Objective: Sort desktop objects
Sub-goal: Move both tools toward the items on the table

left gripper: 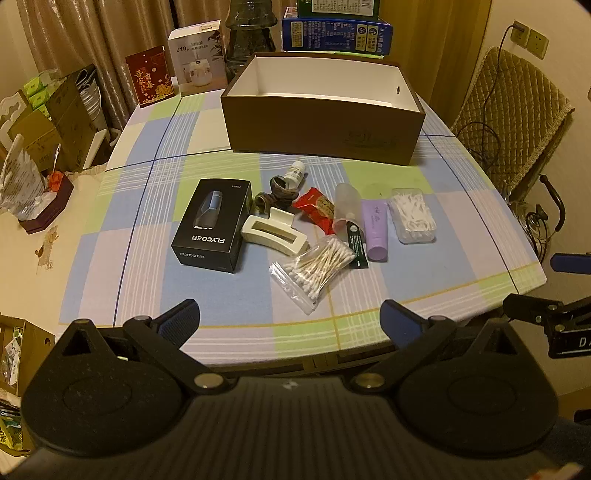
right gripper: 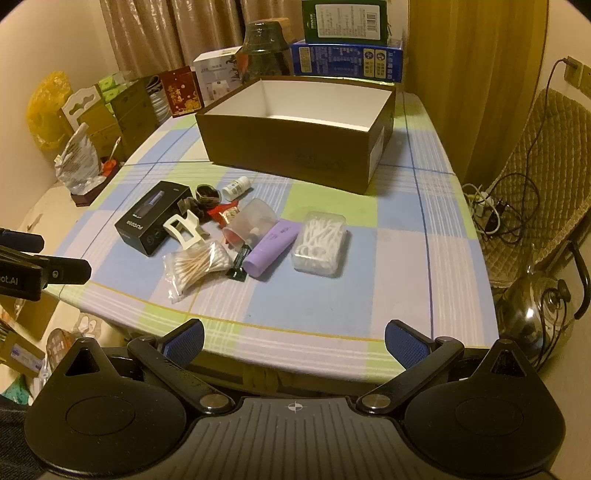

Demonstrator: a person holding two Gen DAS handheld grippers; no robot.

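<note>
Domestic room, likely dining area: checked tablecloth (left gripper: 155, 258) on table, beige curtains (left gripper: 92, 33), quilted chair (left gripper: 513, 110), stacked household cartons (left gripper: 336, 35), wall sockets (left gripper: 532, 38).

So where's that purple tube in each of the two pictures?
Left wrist view: the purple tube lies right of centre, between the green sachet and the clear floss-pick box.
Right wrist view: the purple tube lies near the centre, left of the floss-pick box.
Shared landmark: the open brown box behind the pile.
</note>
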